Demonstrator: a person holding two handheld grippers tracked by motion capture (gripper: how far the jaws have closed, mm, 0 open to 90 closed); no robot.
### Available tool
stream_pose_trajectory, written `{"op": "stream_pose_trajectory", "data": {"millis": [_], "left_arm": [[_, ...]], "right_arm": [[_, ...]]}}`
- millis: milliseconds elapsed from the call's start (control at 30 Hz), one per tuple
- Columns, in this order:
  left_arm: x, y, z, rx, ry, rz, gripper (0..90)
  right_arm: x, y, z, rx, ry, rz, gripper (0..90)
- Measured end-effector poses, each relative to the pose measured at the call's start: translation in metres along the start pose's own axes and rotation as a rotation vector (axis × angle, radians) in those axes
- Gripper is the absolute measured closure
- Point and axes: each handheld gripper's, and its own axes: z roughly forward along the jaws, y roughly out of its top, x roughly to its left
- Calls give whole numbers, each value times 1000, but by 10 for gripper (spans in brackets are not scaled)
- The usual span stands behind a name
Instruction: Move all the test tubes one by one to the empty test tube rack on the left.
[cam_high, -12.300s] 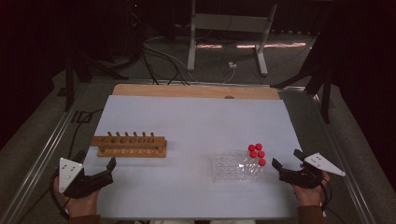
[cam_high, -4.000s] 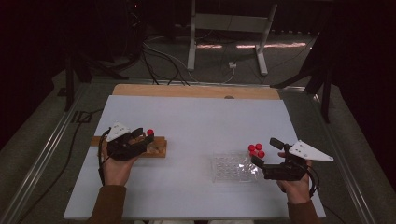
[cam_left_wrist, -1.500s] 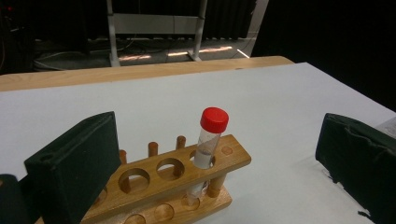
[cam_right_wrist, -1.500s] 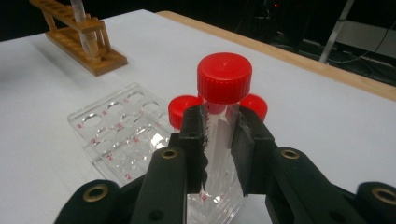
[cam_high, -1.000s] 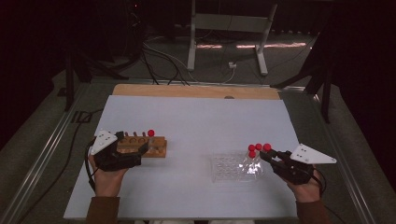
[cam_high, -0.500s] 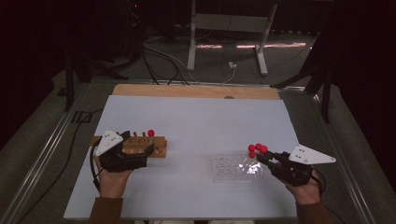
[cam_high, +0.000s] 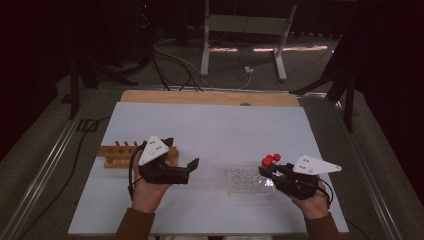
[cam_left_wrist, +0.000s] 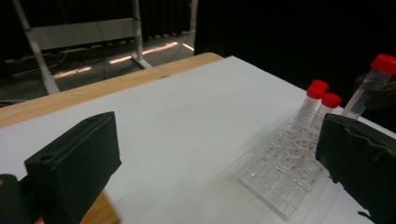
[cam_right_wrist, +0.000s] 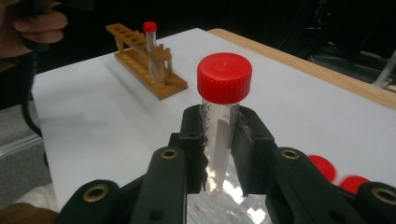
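While the left gripper (cam_high: 192, 165) hangs open and empty, high view puts the wooden tube rack (cam_high: 117, 152) at its 9 o'clock and the clear plastic well tray (cam_high: 245, 181) at 3.

Left gripper view: tray (cam_left_wrist: 285, 175) at 3 o'clock, two red-capped tubes (cam_left_wrist: 312, 101) upright in it.

Right gripper view: right gripper (cam_right_wrist: 219, 135) clamps a clear, red-capped plastic tube (cam_right_wrist: 221, 109), long axis upright, smooth wall, ribbed cap; rack (cam_right_wrist: 142, 60) far at 11 o'clock.

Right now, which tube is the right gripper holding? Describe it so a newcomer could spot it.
On the white table, look right to the clear tray. At its right edge the right gripper clamps one red-capped tube upright. Its two neighbours stand in the tray, ungripped.
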Motion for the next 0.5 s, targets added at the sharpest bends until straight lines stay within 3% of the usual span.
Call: {"op": "stream_pose_trajectory", "data": {"millis": [200,367,500], "left_arm": [[-17,6,19,9,-58,20,12],[-35,11,31,8,-129,34,39],[-51,15,42,25,-165,72,40]], "right_arm": [[6,3,13,16,25,3,750],[12,4,22,39,35,2,750],[16,6,26,50,34,-9,749]]}}
